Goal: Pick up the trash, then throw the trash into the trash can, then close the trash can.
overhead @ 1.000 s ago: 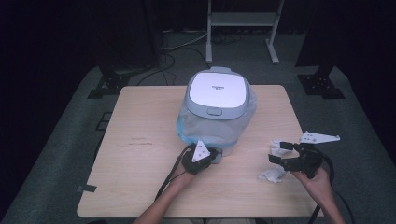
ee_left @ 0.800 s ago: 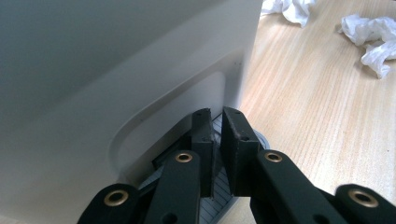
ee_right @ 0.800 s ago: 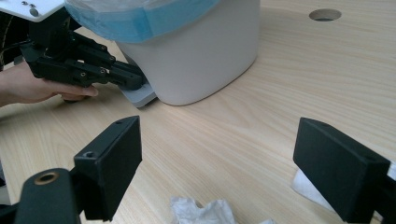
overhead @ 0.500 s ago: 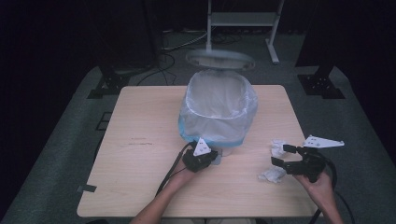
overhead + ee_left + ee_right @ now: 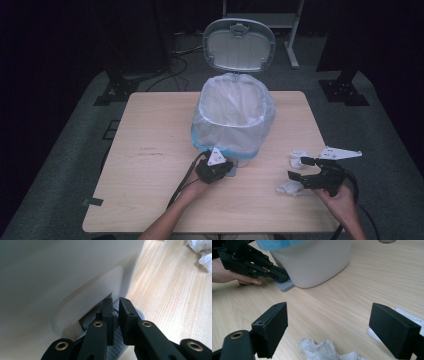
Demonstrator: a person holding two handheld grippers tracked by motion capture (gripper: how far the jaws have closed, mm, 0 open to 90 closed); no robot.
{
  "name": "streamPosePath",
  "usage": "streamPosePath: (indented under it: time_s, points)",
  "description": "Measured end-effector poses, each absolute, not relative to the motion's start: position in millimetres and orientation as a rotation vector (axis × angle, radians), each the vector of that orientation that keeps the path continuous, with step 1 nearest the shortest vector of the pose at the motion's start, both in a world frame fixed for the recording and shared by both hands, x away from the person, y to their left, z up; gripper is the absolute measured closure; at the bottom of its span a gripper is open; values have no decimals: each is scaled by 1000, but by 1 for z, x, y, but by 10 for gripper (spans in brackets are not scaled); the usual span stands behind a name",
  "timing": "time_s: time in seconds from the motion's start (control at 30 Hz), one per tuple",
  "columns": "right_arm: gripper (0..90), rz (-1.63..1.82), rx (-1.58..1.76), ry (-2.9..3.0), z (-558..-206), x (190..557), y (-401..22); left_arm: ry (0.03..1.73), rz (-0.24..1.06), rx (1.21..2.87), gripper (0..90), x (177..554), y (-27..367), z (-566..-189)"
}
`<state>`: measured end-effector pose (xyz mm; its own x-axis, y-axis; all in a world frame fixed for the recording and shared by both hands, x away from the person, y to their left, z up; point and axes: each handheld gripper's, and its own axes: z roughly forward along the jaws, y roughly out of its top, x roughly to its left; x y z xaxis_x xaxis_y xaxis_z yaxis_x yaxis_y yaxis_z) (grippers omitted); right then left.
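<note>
A white pedal bin (image 5: 235, 120) lined with a clear bag stands mid-table, its lid (image 5: 239, 45) swung up and back. My left gripper (image 5: 229, 171) is at the bin's front foot. In the left gripper view its jaws are nearly together, and my left gripper (image 5: 115, 308) presses down on the grey pedal (image 5: 117, 346) under the bin wall (image 5: 62, 277). My right gripper (image 5: 298, 168) stands open at the right, low over the table. A crumpled tissue (image 5: 324, 350) lies between and just before its jaws (image 5: 329, 322). A second tissue (image 5: 409, 317) lies by the right jaw.
The two tissues (image 5: 290, 188) (image 5: 298, 157) lie near the table's right front edge. A blue bag hem (image 5: 220, 147) rings the bin's lower part. Bare wood lies left of the bin. Dark stands and cables sit on the floor behind.
The bin's lid has swung from shut to fully upright. My left gripper stayed at the pedal. The right gripper barely shifted.
</note>
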<state>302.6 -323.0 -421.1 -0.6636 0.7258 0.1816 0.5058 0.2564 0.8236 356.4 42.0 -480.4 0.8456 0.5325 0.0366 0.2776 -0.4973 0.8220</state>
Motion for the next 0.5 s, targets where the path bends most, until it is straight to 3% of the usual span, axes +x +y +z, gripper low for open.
streamPosePath:
  time_s: [0.5]
  points:
    - [140,1339,1126,2319,-427,295,-327,591,360,2117,828,356,42,-480]
